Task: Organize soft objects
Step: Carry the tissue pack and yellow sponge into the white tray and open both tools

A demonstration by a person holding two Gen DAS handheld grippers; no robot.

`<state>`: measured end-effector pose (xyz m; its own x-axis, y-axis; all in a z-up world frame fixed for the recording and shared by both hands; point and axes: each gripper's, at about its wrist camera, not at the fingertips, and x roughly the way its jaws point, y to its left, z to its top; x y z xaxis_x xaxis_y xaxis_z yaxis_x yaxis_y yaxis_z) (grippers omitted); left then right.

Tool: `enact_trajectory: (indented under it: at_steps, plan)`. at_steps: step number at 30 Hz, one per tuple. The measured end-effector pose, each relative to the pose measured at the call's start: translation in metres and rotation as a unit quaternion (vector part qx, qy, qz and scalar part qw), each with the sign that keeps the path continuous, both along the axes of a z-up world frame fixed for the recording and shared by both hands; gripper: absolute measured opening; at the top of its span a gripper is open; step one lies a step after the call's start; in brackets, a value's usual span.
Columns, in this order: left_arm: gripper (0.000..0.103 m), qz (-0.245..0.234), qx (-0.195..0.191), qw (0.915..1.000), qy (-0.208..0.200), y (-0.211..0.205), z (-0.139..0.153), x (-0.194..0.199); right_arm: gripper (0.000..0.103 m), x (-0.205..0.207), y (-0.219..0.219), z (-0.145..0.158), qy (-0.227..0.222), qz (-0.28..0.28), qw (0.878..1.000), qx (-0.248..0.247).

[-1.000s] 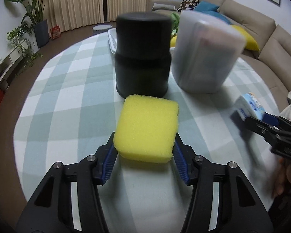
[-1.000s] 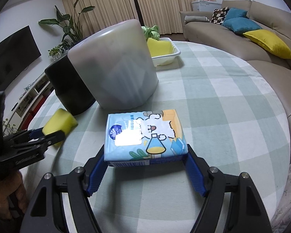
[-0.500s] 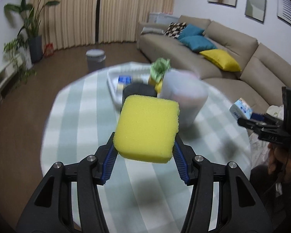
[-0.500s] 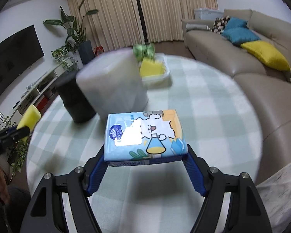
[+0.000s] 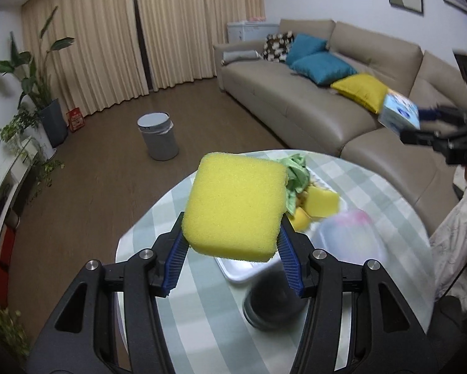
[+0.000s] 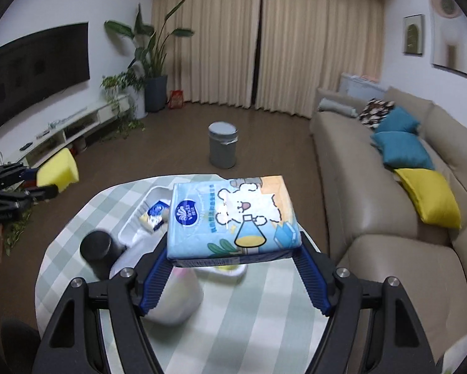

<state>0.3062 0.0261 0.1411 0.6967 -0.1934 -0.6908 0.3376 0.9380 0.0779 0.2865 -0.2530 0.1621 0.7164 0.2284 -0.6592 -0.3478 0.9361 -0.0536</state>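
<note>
The left gripper [image 5: 231,251] pinches a light, squashy yellow sponge [image 5: 235,207] by its sides. The right gripper [image 6: 233,268], set wider, clamps a soft tissue pack [image 6: 231,218] across its near end; both likely yield under harder squeezing.

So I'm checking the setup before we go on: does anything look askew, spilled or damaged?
Nothing stands out. The left gripper holds the yellow sponge, the right gripper the tissue pack, both intact above the table.

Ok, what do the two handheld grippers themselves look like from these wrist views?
Both match: the left gripper and right gripper have black plastic frames with cut-out openings and silver screw heads at the joints. Their fingers carry blue ribbed pads. In the right wrist view, the left unit shows a small orange-red light on its black body and faint lettering, too small to read.
</note>
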Motion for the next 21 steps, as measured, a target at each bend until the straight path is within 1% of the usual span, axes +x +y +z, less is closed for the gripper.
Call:
enact_trajectory:
  at_steps: [2,5,7,8,9,11,13,16,18,21]
  plan:
    - [0.051,-0.002,0.01,0.9998,0.015,-0.005,-0.008,0.025,0.077,0.029,0.011,0.002,0.016,0.013,1.0,-0.006]
    - [0.051,0.0,0.021,0.999,0.04,-0.012,-0.026,0.063,0.077,0.074,0.035,-0.003,0.051,0.036,0.998,-0.023]
    - [0.051,0.003,0.032,0.9975,0.062,-0.016,-0.044,0.088,0.077,0.099,0.056,-0.013,0.069,0.053,0.995,-0.041]
    - [0.051,0.003,0.036,0.9968,0.071,-0.018,-0.051,0.094,0.077,0.11,0.066,-0.018,0.078,0.06,0.994,-0.054]
    - [0.051,0.006,0.045,0.9955,0.083,-0.02,-0.063,0.104,0.076,0.125,0.08,-0.028,0.098,0.072,0.99,-0.067]
    - [0.051,0.007,0.054,0.9928,0.107,-0.023,-0.081,0.12,0.077,0.14,0.097,-0.04,0.11,0.079,0.987,-0.086]
    - [0.051,0.008,0.059,0.9908,0.121,-0.024,-0.097,0.129,0.077,0.155,0.118,-0.056,0.13,0.1,0.981,-0.105]
    - [0.051,0.006,0.069,0.9882,0.136,-0.03,-0.116,0.137,0.077,0.174,0.143,-0.085,0.157,0.113,0.972,-0.131]
    - [0.051,0.005,0.078,0.9869,0.142,-0.033,-0.125,0.14,0.077,0.181,0.155,-0.103,0.169,0.118,0.967,-0.152]
    - [0.052,0.009,0.087,0.9849,0.149,-0.036,-0.138,0.144,0.077,0.189,0.161,-0.128,0.188,0.117,0.961,-0.166]
